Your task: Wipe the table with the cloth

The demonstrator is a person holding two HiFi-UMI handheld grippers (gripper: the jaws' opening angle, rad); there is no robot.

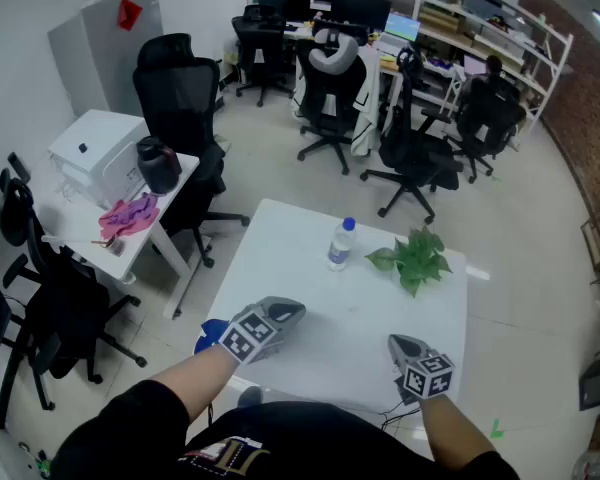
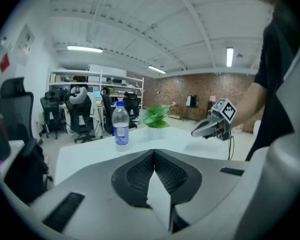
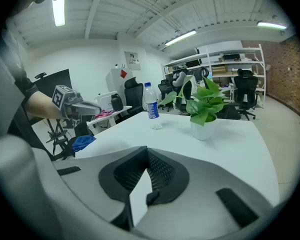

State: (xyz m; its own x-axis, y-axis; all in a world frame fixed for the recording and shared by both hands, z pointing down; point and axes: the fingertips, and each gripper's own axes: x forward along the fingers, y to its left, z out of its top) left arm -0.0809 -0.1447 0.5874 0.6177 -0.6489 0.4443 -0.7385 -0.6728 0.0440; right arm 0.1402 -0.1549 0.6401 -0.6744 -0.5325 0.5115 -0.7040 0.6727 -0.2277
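A blue cloth (image 1: 211, 332) shows at the white table's (image 1: 310, 298) near left edge, partly hidden behind my left arm; whether it rests on the top I cannot tell. The right gripper view shows the cloth (image 3: 83, 143) past the table's left edge. My left gripper (image 1: 290, 312) hovers over the near left of the table, jaws shut and empty, just right of the cloth. Over the near right side, my right gripper (image 1: 398, 343) is also shut with nothing in it. Each gripper sees the other: right gripper (image 2: 205, 129), left gripper (image 3: 87, 107).
A clear water bottle (image 1: 341, 243) and a small potted plant (image 1: 416, 258) stand on the table's far half. A side desk (image 1: 130, 253) with a printer and a pink item is at the left. Office chairs (image 1: 185, 118) ring the floor beyond.
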